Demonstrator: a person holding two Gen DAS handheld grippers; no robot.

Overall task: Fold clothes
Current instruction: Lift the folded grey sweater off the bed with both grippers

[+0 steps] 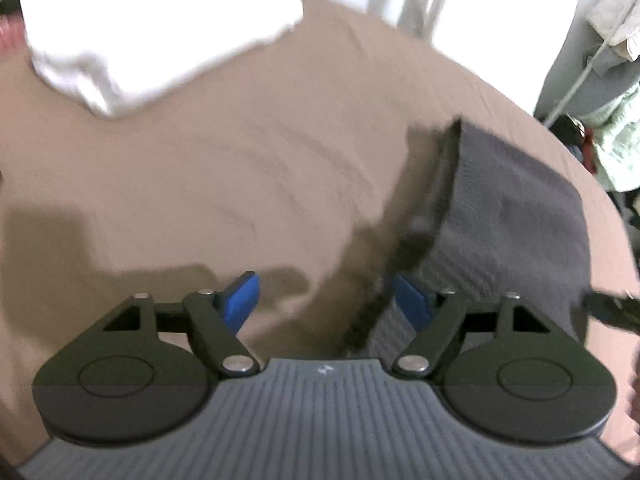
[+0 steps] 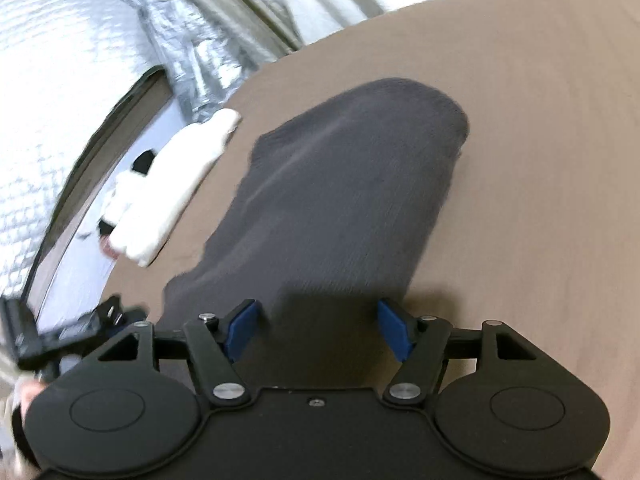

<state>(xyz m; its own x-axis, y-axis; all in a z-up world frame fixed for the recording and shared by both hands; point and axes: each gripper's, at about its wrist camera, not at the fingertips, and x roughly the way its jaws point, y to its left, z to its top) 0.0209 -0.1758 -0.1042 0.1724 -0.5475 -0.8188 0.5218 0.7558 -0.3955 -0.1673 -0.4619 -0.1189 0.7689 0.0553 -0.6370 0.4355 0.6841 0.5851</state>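
Right gripper (image 2: 320,330) jaws spread, seemingly over grey garment (image 2: 340,184)

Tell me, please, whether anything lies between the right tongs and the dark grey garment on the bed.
Nothing visible does. The right tongs hang open directly over the near end of the dark grey garment, which lies flat on the brown sheet. The folded white cloth sits off to its left side, apart from it.

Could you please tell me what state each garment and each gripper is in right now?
Grey garment: lying on the tan bed cover, not gripped.
White clothes: bunched at the cover's far edge.
Left gripper: open, empty.
Right gripper: open, empty, over the grey garment's near end.
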